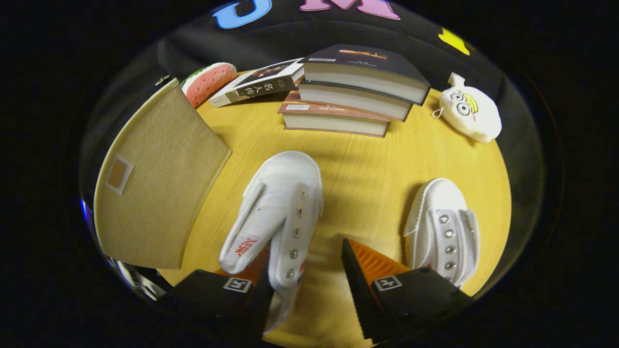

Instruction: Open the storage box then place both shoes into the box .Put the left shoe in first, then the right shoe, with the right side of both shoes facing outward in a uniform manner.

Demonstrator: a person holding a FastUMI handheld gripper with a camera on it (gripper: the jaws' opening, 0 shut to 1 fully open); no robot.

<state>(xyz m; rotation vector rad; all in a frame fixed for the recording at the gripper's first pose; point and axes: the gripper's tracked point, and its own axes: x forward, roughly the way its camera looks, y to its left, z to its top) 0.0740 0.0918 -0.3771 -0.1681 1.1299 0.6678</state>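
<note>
My jaws (309,270) stand apart; the left white canvas shoe (278,212) lies between them, nearer the left finger. The other white shoe (447,227) sits beyond the right finger. The beige fabric storage box (159,179) stands closed left; stacked books (355,92) and a white plush toy (469,113) crowd the wooden worktop's (367,169) far side.

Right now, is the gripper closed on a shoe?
No. The gripper is open, its fingers spread apart, and the nearer white shoe lies partly between them with a clear gap to one finger.

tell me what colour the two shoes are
Both shoes are white, clearest in the gripper view.
</note>
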